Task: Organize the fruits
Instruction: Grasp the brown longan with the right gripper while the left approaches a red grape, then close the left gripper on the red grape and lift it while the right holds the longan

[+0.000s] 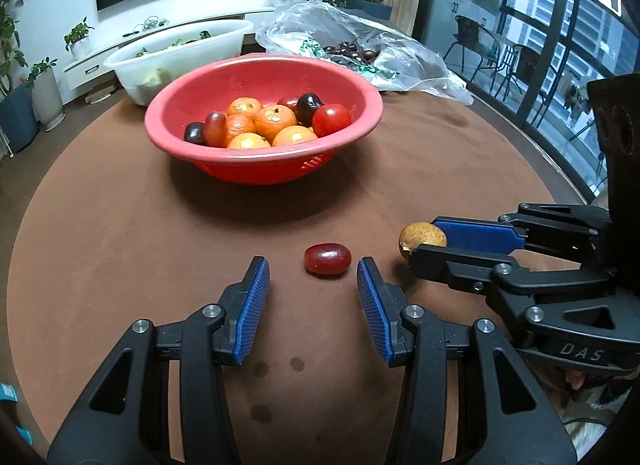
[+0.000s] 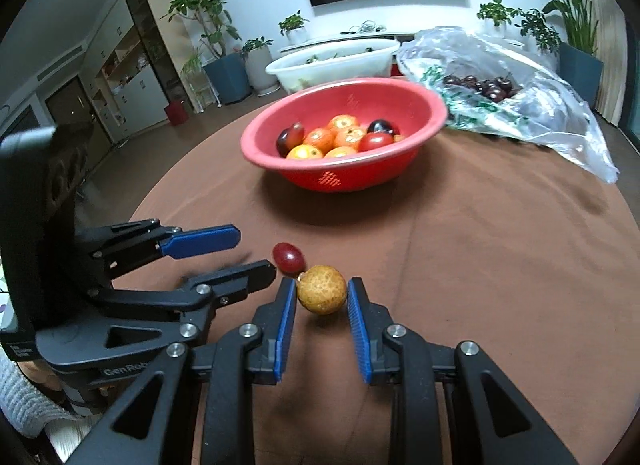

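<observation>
A red grape [image 1: 327, 259] lies on the brown table just beyond my open left gripper [image 1: 313, 276]; it shows in the right wrist view [image 2: 287, 257] too. A tan round longan [image 2: 321, 289] sits between the pads of my right gripper [image 2: 322, 292], which is closed on it. In the left wrist view the longan [image 1: 422, 240] sits at the right gripper's [image 1: 425, 241] tips. A red colander bowl [image 1: 224, 149] holds oranges, tomatoes and dark grapes at the table's middle; it shows in the right wrist view [image 2: 404, 169].
A white tub [image 1: 132, 73] with greens stands behind the bowl. A clear plastic bag [image 1: 408, 65] with dark cherries lies at the back right, seen also in the right wrist view [image 2: 560, 121]. The left gripper's [image 2: 256, 253] body fills the left of the right wrist view.
</observation>
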`<state>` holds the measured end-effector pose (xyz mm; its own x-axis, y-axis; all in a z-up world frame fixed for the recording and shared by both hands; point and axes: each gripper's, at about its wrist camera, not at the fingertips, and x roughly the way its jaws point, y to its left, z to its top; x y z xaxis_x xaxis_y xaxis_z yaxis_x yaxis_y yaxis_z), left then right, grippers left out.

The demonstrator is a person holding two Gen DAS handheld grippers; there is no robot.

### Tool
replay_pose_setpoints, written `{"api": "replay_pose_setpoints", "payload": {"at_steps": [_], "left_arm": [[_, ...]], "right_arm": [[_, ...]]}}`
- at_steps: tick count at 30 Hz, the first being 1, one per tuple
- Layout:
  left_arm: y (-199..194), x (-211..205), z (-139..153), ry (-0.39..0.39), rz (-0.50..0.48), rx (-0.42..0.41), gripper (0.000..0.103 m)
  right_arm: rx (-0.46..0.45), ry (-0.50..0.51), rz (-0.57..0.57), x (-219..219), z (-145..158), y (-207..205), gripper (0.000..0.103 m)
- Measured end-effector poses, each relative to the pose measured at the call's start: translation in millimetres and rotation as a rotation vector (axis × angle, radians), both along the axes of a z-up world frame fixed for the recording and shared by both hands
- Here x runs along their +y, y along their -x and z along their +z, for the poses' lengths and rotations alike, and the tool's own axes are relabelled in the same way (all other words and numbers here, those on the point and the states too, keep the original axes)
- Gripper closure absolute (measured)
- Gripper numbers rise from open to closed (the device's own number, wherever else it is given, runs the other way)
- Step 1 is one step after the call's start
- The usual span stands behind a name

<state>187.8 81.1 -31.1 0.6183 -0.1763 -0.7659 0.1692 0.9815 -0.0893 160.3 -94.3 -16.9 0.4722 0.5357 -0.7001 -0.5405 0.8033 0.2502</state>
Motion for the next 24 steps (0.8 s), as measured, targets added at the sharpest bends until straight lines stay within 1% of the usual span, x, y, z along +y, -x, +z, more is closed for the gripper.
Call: {"api": "replay_pose_setpoints", "payload": {"at_steps": [7, 14, 15, 16, 24], "left_arm": [[-10.3, -6.5, -6.4, -0.003, -0.008, 0.015, 0.059], [-11.9, -10.8, -14.2, -0.007, -0.022, 0.024, 0.060], [-11.9, -11.0, -14.1, -0.009, -0.021, 0.024, 0.063], [-12.0, -11.1, -13.8, -0.002, -0.027, 0.023, 0.068], [-9.2, -13.1, -12.2, 0.002, -0.035, 0.011, 0.077]], "right_arm": [[-0.007, -0.007, -0.014, -4.8, 1.4, 0.3, 0.074], [-0.010, -0.009, -0.017, -4.8, 3.2, 0.0, 0.074], [-0.010, -0.008, -0.018, -4.9, 3.2, 0.1, 0.074], [-0.008, -0.010, -0.016, -5.0, 3.1, 0.0, 0.074], [-0.009, -0.013, -0.020, -5.2, 3.6, -0.2, 0.074]]}}
